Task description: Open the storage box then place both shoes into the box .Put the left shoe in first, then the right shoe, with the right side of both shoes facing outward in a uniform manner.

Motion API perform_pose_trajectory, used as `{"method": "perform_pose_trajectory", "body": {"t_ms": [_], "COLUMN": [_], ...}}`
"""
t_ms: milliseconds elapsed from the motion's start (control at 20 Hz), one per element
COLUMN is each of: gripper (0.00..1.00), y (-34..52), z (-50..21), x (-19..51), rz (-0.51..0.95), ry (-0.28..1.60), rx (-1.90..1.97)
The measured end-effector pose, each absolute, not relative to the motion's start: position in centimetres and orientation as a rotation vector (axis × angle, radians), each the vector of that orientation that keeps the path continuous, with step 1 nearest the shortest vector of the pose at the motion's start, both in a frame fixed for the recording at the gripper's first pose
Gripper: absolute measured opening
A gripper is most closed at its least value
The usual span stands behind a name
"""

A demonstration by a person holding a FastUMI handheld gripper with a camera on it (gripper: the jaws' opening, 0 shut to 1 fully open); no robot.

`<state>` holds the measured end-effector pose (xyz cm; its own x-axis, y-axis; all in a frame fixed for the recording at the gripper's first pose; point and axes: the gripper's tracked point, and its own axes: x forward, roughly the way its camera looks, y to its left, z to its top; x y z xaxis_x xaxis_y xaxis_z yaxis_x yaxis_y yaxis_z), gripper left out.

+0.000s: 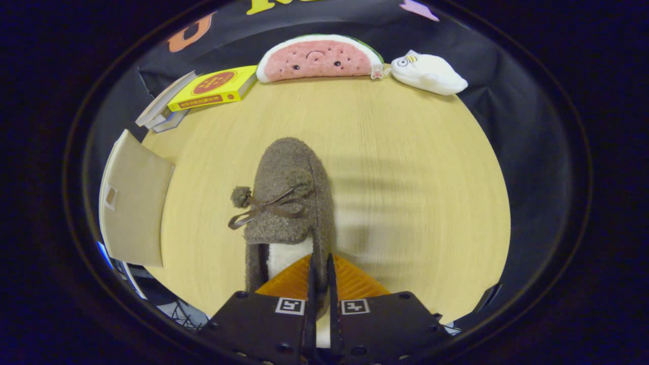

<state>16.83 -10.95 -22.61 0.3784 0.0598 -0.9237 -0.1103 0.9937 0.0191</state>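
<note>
A fuzzy brown shoe [286,203] with a ribbon bow and pompoms hangs above the wooden table [405,177], its toe pointing away from me. My gripper [320,263] is shut on the shoe's right side wall near the heel, one finger inside against the white lining, the other outside. The fingers stand almost together with the fabric pinched between them. A beige panel of the storage box [134,203] stands to the left of the shoe, at the table's left edge.
At the table's far edge lie a watermelon plush [317,58], a white plush toy [428,73] and a yellow book [213,88] atop other books. Black cloth walls ring the table.
</note>
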Motion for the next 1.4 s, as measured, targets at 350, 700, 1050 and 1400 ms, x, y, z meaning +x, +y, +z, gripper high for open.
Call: {"method": "perform_pose_trajectory", "body": {"t_ms": [350,700,1050,1400], "gripper": [0.00,0.00,0.00,0.00], "y": [-10.2,-7.7,-3.3,4.7], "z": [-21.7,-16.4,-10.1,-5.4], "x": [15.0,12.3,9.6,7.0], "rz": [0.070,0.104,0.145,0.208], "ry": [1.162,1.081,0.994,0.931], "rx": [0.044,0.092,0.139,0.105]}}
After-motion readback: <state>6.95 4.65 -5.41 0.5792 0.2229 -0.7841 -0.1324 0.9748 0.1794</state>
